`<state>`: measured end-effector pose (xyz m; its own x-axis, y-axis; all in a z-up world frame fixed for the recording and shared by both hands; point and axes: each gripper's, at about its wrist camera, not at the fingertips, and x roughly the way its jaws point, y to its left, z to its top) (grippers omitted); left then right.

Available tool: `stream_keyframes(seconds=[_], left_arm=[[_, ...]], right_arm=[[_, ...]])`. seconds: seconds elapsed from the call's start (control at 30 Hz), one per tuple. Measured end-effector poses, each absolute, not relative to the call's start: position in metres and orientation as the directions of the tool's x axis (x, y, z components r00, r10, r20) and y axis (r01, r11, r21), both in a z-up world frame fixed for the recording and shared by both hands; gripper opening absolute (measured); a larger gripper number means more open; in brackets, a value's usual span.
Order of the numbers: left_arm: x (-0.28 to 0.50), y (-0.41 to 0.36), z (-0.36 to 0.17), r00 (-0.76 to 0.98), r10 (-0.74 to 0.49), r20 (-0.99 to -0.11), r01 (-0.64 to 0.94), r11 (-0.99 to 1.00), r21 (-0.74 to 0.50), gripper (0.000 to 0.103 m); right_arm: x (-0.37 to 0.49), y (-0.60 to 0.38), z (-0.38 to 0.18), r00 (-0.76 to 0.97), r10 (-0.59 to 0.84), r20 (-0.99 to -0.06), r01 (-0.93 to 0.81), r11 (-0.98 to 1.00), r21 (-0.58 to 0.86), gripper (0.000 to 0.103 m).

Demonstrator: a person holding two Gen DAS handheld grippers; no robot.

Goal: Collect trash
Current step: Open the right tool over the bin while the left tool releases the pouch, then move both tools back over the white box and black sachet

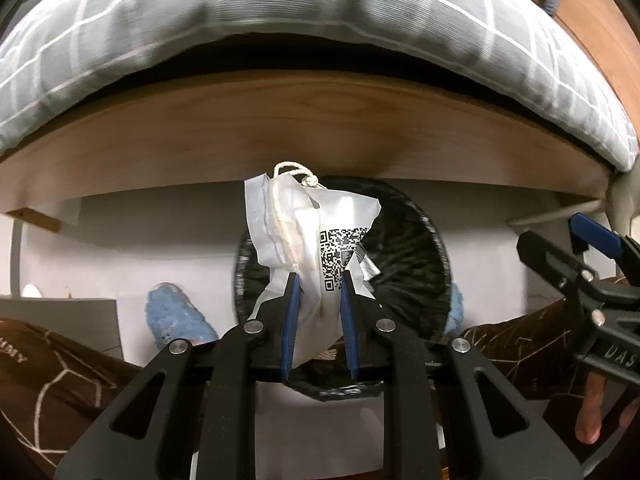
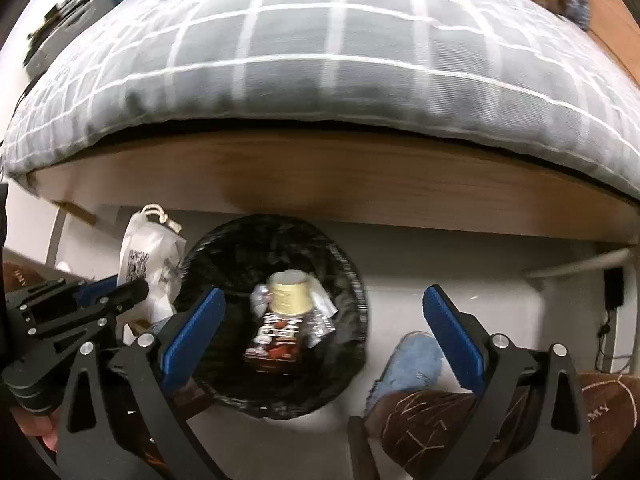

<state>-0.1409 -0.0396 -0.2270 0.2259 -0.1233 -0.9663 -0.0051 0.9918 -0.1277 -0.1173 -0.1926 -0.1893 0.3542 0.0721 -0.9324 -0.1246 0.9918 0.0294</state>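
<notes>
Left claw (image 1: 318,280) clamped on white paper bag (image 1: 316,236) above black-lined bin (image 2: 272,312), right claw (image 2: 324,312) wide open, empty, bottle (image 2: 280,320), apparently, lying inside bin

- The left wrist view looks steeply down along its own fingers (image 1: 290,300), close above the round bin lined with black plastic (image 1: 412,264) on the pale floor (image 1: 120,248).
- The right wrist view faces likewise, beside it.
- Both share the bin (image 2: 224,248), wooden bed rail (image 1: 280,128) and grey checked mattress (image 2: 340,60); each sees the other gripper.
</notes>
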Motion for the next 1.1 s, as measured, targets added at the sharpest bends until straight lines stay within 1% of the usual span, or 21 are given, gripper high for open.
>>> stream_keyframes(seconds=[0.23,0.33,0.43,0.47,0.53,0.57,0.73,0.77,0.87,0.9,0.97,1.0,1.1], left_arm=[[-0.140,-0.076,-0.232,0.218,-0.138,-0.966,0.044,0.990,-0.131,0.020],[-0.138,-0.088,-0.238,0.207,-0.143,-0.968,0.049,0.990,-0.136,0.021],[-0.140,-0.096,-0.240,0.207,-0.142,-0.968,0.058,0.990,-0.132,0.023],[-0.141,-0.098,-0.240,0.211,-0.140,-0.967,0.060,0.990,-0.130,0.026],[-0.141,-0.102,-0.240,0.219,-0.136,-0.966,0.063,0.990,-0.125,0.026],[-0.142,-0.103,-0.241,0.222,-0.133,-0.966,0.063,0.991,-0.122,0.029],[-0.146,-0.101,-0.236,0.246,-0.105,-0.964,0.051,0.994,-0.095,0.052],[-0.146,-0.100,-0.233,0.252,-0.095,-0.963,0.045,0.995,-0.087,0.062],[-0.144,-0.094,-0.226,0.273,-0.083,-0.958,0.023,0.997,-0.080,0.077],[-0.144,-0.093,-0.226,0.275,-0.077,-0.958,0.019,0.997,-0.075,0.084],[-0.145,-0.091,-0.223,0.288,-0.057,-0.956,0.010,0.998,-0.056,0.093],[-0.146,-0.091,-0.221,0.297,-0.046,-0.954,0.005,0.999,-0.046,0.095],[-0.147,-0.084,-0.212,0.315,-0.042,-0.948,0.003,0.999,-0.044,0.097]], right_arm=[[-0.130,-0.234,-0.189,0.361,0.031,-0.932,-0.017,1.000,0.026,0.095],[-0.130,-0.248,-0.185,0.362,0.037,-0.931,0.016,0.999,0.046,0.095],[-0.131,-0.257,-0.183,0.364,0.037,-0.930,0.032,0.998,0.052,0.095],[-0.131,-0.258,-0.182,0.365,0.038,-0.930,0.033,0.998,0.054,0.095],[-0.131,-0.259,-0.184,0.366,0.041,-0.930,0.034,0.998,0.057,0.095],[-0.132,-0.259,-0.185,0.365,0.041,-0.930,0.035,0.998,0.058,0.095],[-0.132,-0.256,-0.189,0.366,0.043,-0.929,0.029,0.998,0.057,0.095],[-0.131,-0.255,-0.189,0.367,0.043,-0.929,0.026,0.998,0.057,0.095],[-0.132,-0.252,-0.190,0.367,0.041,-0.929,0.018,0.999,0.051,0.095],[-0.132,-0.251,-0.190,0.369,0.039,-0.929,0.015,0.999,0.048,0.095],[-0.132,-0.249,-0.189,0.372,0.039,-0.927,0.012,0.999,0.047,0.095],[-0.131,-0.249,-0.188,0.379,0.041,-0.924,0.011,0.999,0.049,0.095],[-0.132,-0.246,-0.184,0.395,0.041,-0.918,0.004,0.999,0.046,0.095]])
